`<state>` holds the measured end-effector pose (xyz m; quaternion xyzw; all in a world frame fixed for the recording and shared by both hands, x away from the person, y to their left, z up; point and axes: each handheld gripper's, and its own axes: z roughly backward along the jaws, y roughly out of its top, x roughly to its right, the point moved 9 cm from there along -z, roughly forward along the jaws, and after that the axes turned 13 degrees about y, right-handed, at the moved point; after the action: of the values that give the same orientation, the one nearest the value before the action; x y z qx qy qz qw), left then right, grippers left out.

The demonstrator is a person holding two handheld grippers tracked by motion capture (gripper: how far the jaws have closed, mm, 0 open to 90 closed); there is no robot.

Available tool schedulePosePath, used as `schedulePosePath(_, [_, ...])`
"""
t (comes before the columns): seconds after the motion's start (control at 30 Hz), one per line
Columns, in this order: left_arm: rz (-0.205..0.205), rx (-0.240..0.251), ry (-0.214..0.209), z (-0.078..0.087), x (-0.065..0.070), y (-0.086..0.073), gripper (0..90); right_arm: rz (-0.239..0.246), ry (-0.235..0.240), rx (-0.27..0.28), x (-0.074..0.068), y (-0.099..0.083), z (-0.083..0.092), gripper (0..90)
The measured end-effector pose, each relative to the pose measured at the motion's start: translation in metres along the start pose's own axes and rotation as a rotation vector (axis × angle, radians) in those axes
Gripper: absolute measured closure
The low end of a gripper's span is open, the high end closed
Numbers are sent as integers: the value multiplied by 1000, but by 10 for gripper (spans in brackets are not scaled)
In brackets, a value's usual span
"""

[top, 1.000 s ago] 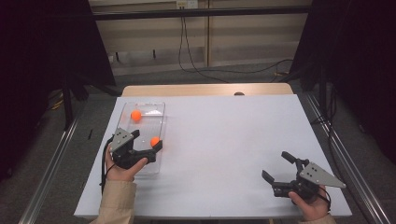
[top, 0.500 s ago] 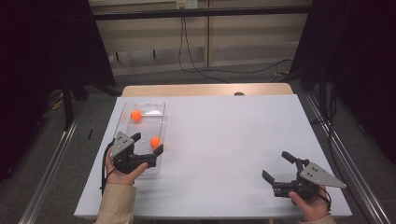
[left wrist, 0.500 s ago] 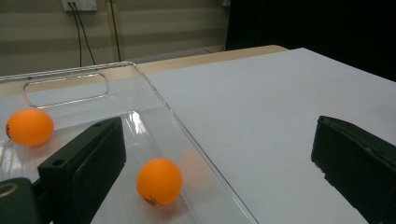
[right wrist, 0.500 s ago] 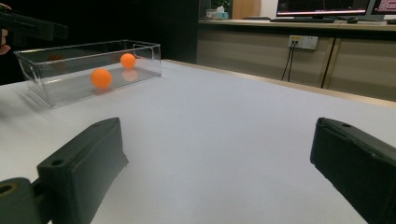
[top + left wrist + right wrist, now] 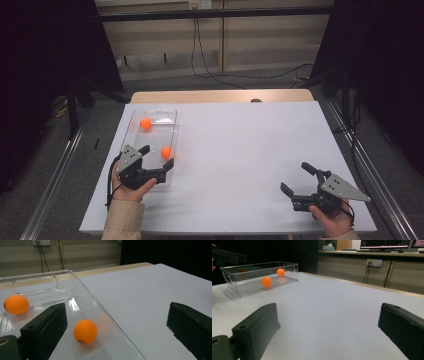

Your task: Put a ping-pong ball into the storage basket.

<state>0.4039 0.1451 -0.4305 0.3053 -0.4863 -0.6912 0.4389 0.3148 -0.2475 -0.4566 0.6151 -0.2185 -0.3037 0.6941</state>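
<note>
Orange ball (image 5: pixel 166 152) now free on the floor of the clear tray (image 5: pixel 172 114), close to its near right wall, with 1 more ball (image 5: pixel 145 123) farther back. Left tongs (image 5: pixel 156 158) drawn back a little toward the person since 1 second ago, wide open and empty, straddling that wall. Probably a drop just finished. Right tongs (image 5: pixel 298 179) open too, resting well apart on the white surface (image 5: pixel 250 145). Nothing blocking.

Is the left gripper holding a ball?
No, the left gripper is open, and both balls lie loose in the tray.
</note>
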Motion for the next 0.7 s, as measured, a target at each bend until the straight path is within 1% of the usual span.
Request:
schedulePosePath(0.07, [-14, -1, 5, 1, 0, -1, 30, -2, 0, -1, 0, 0, 0, 26])
schedulePosePath(0.23, [-3, -1, 7, 3, -2, -3, 30, 1, 0, 0, 0, 0, 0, 26])
schedulePosePath(0.37, [-13, -13, 6, 5, -3, -7, 30, 0, 0, -1, 0, 0, 0, 26])
schedulePosePath(0.53, [-14, -4, 1, 7, -4, -8, 30, 0, 0, -2, 0, 0, 0, 26])
schedulePosePath(0.57, [-4, -4, 1, 8, -4, -9, 30, 0, 0, -2, 0, 0, 0, 26])
schedulePosePath(0.63, [-15, -6, 1, 9, -5, -11, 30, 3, 1, -3, 0, 0, 0, 26])
schedulePosePath(0.7, [-11, -8, 4, 9, -5, -12, 30, 2, 3, -4, -1, -1, -1, 26])
